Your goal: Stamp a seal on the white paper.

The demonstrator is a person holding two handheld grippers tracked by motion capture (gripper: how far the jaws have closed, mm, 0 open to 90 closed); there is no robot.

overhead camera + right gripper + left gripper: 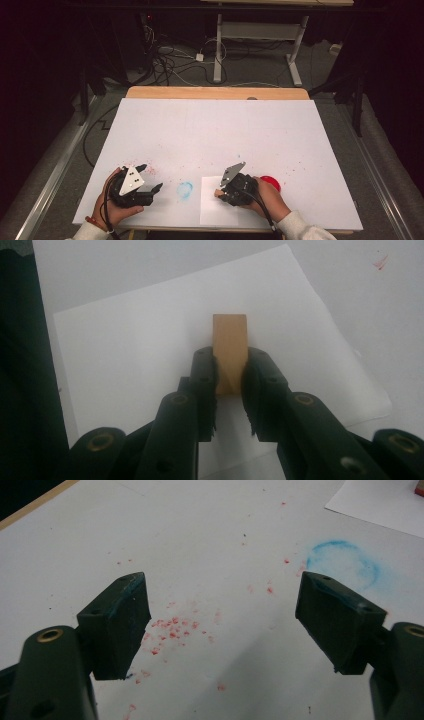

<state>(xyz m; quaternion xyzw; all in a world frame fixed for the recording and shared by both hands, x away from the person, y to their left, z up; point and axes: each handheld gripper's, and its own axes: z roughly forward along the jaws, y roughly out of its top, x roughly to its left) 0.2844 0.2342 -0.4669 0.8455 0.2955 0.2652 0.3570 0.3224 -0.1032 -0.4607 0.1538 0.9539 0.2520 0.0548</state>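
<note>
tabletop [215, 125]: flat matte white, speckled with red crumbs, one smudged blue ring [184, 190] | paper sheet [150, 340]: smooth white rectangle under my work, probably to take a print | red disc [271, 182]: beside my right hand, likely the ink pad | wooden block [229, 352]: tan, squared, upright over the sheet, clenched in my right tool [229, 385] | left tool [220, 625]: released, empty, parked aside.

High view overhead facing forward, tool views close, all sharing white table [215, 130]

Red round thing [270, 183] half hidden behind right hand [267, 197]
</note>
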